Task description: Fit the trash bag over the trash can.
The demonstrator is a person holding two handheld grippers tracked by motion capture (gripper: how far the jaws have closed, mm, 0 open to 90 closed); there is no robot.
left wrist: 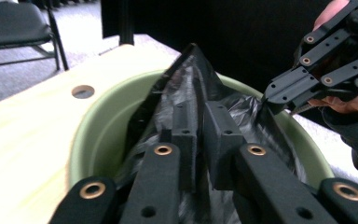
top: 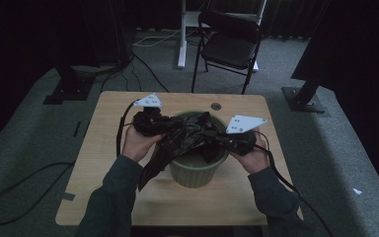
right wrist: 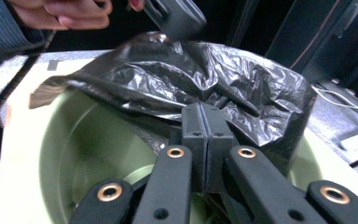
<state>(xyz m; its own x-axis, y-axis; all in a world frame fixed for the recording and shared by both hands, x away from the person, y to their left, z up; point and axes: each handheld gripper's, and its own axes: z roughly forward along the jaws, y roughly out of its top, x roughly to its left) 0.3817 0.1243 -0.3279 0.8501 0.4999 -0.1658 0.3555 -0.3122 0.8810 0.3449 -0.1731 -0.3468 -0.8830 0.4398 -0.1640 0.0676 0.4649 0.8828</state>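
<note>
A pale green round bin (top: 197, 170) stands in the middle of the wooden table (top: 103, 173). A crumpled black plastic bag (top: 180, 133) lies across its mouth, and one end hangs down the bin's left side. My left gripper (top: 170, 130) comes from the left; in its own view the left gripper (left wrist: 200, 133) has its jaws a little apart with a raised fold of the bag (left wrist: 193, 79) between them. My right gripper (top: 208, 134) comes from the right. The right gripper (right wrist: 206, 133) is shut at the lower edge of the bag (right wrist: 200, 79), which it pinches over the bin's inside (right wrist: 88, 154).
A black folding chair (top: 229, 44) stands past the far edge of the table, next to a white post. The tabletop has a round hole (top: 215, 106) near its far edge. Cables run over the grey carpet at the left, and dark stand bases sit at both far corners.
</note>
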